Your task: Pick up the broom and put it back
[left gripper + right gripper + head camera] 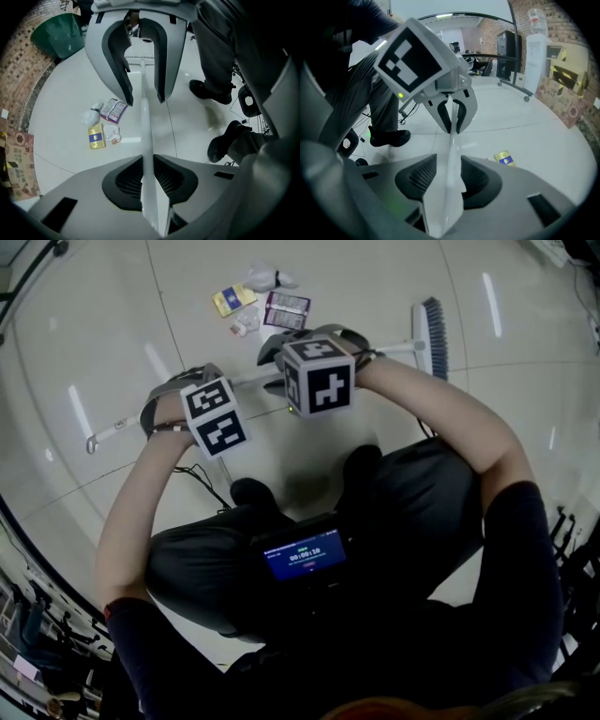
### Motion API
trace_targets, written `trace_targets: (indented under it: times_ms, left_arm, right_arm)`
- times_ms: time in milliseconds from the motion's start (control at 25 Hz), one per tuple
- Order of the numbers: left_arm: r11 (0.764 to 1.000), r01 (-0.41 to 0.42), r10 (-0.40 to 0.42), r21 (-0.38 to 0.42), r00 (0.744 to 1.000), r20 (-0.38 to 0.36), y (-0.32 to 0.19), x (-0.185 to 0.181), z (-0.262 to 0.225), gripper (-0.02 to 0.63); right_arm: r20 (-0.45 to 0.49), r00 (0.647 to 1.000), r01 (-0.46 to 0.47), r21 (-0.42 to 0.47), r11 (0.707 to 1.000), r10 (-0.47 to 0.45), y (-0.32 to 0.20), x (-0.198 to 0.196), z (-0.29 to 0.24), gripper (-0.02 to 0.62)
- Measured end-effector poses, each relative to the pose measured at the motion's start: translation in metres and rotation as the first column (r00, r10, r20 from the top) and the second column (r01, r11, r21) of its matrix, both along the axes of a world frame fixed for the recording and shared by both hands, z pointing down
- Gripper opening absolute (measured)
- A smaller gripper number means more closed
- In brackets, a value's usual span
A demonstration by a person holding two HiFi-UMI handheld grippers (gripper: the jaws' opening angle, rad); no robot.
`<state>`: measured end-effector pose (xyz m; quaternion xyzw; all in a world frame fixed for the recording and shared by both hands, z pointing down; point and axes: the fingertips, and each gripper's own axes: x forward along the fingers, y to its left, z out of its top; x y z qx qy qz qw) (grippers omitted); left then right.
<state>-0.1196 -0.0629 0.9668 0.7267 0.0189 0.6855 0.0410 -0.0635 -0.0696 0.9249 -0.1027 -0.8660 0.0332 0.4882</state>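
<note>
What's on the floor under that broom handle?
Bare pale floor; a yellow packet and other litter lie beside the broom handle. The strip right beneath is covered.

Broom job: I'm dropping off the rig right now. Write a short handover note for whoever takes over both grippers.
Left gripper: shut on the broom handle.
Right gripper: jaws open, with the handle between them and the pads not pressing on it.
Broom: the handle runs left to right across the head view, with the brush head at the right end.
Done: the left gripper has hold of the handle.
Left: close the right gripper on the handle and carry the broom back to its place, which no view makes clear.
</note>
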Motion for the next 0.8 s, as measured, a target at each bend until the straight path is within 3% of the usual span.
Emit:
trace_targets:
  times_ms: [240,360,600,800]
  left_arm:
    - [1.0,0.015,-0.015,-0.025,1.0,-0.023,-0.001,0.011,-0.021,0.072]
    - [1.0,0.02,-0.021,-0.021,0.999,-0.028,-0.002,0.011,-0.023,0.072]
    - [0.999,0.041,-0.039,0.019,0.994,-0.106,-0.012,0.018,-0.012,0.08]
    - [0.993,0.07,-0.055,0.094,0.987,-0.154,-0.031,0.022,-0.015,0.091]
  right_arm:
    - [0.014,0.999,0.042,0.001,0.999,-0.042,0.008,-0.013,0.012,0.189]
    - [0.029,0.998,0.045,0.06,0.997,-0.047,0.005,-0.017,0.012,0.103]
    - [-0.021,0.997,-0.079,-0.025,0.997,0.079,-0.007,-0.006,0.029,0.087]
    - [-0.044,0.991,-0.129,-0.013,0.992,0.128,-0.023,-0.001,0.025,0.083]
